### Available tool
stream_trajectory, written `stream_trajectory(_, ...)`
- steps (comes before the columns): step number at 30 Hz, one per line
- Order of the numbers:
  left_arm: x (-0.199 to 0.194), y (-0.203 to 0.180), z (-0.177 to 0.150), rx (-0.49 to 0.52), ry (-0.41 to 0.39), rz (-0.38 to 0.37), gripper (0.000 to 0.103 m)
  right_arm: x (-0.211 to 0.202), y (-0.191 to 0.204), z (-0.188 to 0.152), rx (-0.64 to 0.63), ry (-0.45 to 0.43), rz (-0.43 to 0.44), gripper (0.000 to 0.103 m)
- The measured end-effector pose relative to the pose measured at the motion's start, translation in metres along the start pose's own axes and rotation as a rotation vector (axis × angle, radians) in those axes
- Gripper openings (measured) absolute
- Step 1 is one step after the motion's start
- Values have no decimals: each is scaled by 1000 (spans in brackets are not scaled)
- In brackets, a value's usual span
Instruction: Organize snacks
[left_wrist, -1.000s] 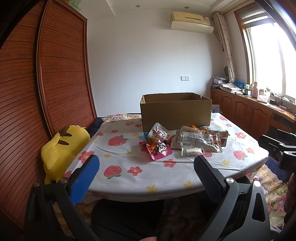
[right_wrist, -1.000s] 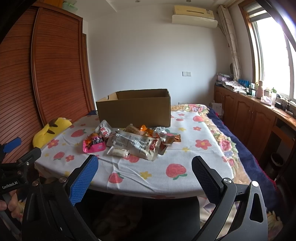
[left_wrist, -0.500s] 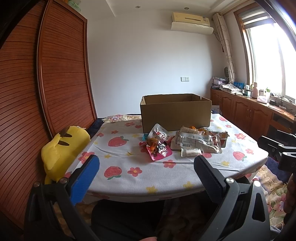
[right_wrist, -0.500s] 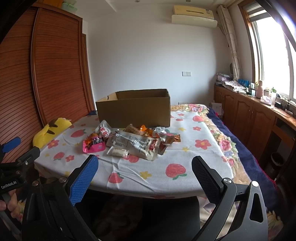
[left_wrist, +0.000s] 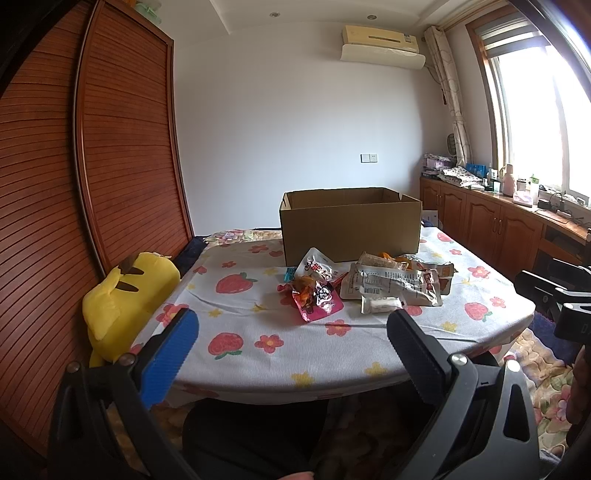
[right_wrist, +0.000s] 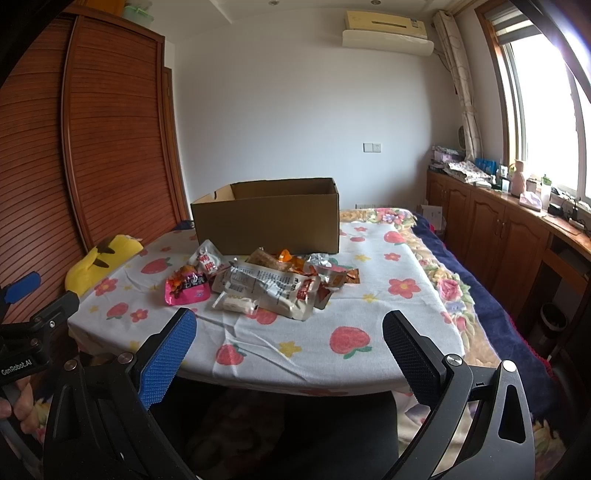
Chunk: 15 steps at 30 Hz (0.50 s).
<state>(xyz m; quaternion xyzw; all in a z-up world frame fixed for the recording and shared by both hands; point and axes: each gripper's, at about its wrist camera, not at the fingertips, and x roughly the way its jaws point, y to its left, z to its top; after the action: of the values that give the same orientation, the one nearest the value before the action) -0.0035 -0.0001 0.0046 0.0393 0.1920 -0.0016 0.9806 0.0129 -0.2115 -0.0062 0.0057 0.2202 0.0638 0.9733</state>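
We held the left claw and right claw spread and empty before the snack packets, "GenRobot.AI" printed on the left one.

Yellow plush toy beside wooden wardrobe

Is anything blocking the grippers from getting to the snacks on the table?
Nothing visible. Both the left hand-held gripper and right hand-held gripper are open, with only bare tablecloth before the snack pile. The cardboard box sits behind it.
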Motion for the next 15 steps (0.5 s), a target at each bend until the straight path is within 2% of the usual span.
stream_trajectory(15, -1, 1, 6, 2, -2, -4, 103, -1, 0, 0, 0, -1, 3, 103)
